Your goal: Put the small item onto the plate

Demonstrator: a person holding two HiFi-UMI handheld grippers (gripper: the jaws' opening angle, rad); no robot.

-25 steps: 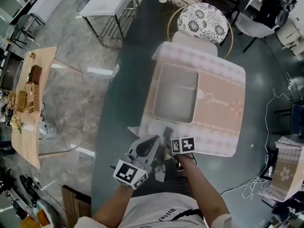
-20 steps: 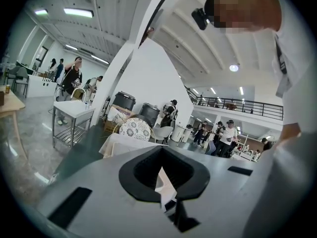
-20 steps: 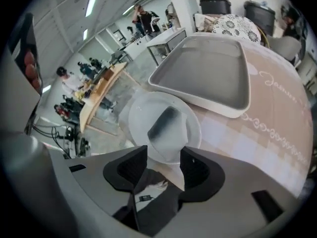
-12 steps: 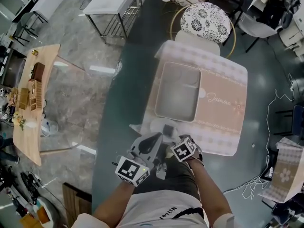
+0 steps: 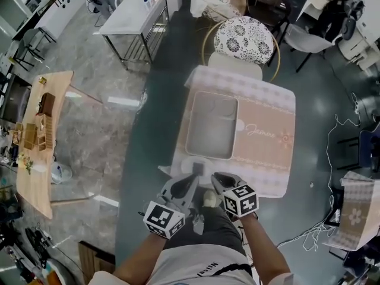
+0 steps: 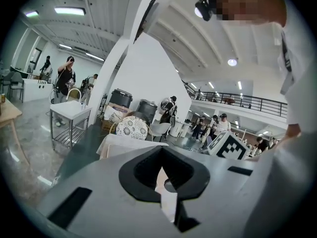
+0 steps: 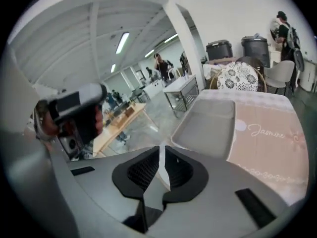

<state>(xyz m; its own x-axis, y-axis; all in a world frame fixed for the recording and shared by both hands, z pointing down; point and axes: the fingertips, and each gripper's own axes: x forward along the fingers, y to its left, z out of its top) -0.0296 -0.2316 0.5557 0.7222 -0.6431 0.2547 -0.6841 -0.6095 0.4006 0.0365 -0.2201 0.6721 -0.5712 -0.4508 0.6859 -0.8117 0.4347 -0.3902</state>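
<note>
The plate (image 5: 191, 142) is a grey rectangular tray on a pink tablecloth (image 5: 267, 138), and in the right gripper view the plate (image 7: 203, 128) lies straight ahead of the jaws. Both grippers hover side by side at the table's near edge. My right gripper (image 5: 215, 180) (image 7: 161, 171) is closing, and a thin white small item (image 7: 160, 163) fills the narrow slit between its jaws. My left gripper (image 5: 195, 177) (image 6: 166, 195) has its jaws close together with something white low in the gap. I cannot tell whether it is held.
The cloth lies on a dark oval glass table (image 5: 148, 159). A chair with a patterned cushion (image 5: 246, 35) stands behind it. A metal table (image 5: 127, 13) and a wooden table (image 5: 41, 129) stand to the left. Cables (image 5: 332, 218) trail on the floor at right.
My right gripper has swung in beside the left one and its marker cube has dropped back toward me. The left gripper has hardly moved.
</note>
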